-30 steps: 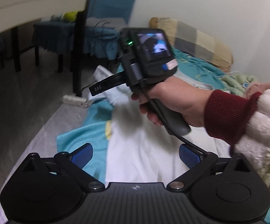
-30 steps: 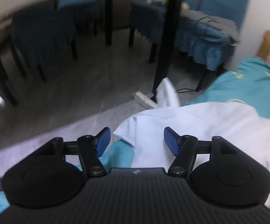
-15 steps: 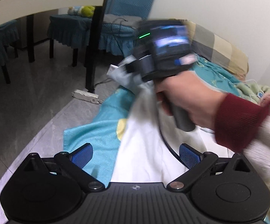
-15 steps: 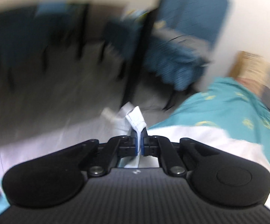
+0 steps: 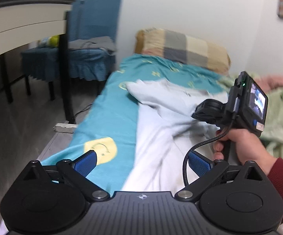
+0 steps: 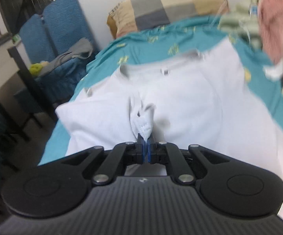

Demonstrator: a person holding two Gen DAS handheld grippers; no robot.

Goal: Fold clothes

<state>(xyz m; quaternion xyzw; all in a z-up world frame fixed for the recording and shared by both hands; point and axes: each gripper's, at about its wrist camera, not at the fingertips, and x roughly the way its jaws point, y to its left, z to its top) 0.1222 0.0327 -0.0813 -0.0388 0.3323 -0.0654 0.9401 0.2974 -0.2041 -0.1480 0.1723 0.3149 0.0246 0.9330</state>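
Observation:
A white garment (image 5: 161,133) (image 6: 190,98) lies spread on a teal bed sheet (image 5: 110,117). My right gripper (image 6: 146,137) is shut on a pinched edge of the garment, which bunches up just beyond the blue pads. In the left wrist view that same gripper body (image 5: 237,105) hangs over the garment's right part, held by a hand (image 5: 241,143) in a dark red sleeve. My left gripper (image 5: 141,161) stands open above the near end of the garment and sheet, with nothing between its fingers.
A checked pillow (image 5: 182,49) lies at the head of the bed by the wall. Green and pink bedding (image 6: 262,19) is piled to the right. Blue-covered chairs (image 5: 86,45), a white table (image 5: 14,25) and a power strip (image 5: 65,127) stand on the floor at left.
My right gripper closed on the garment's edge and swung it from the bed's left side across over the garment, rolling as it went. My left gripper shifted sideways, still open.

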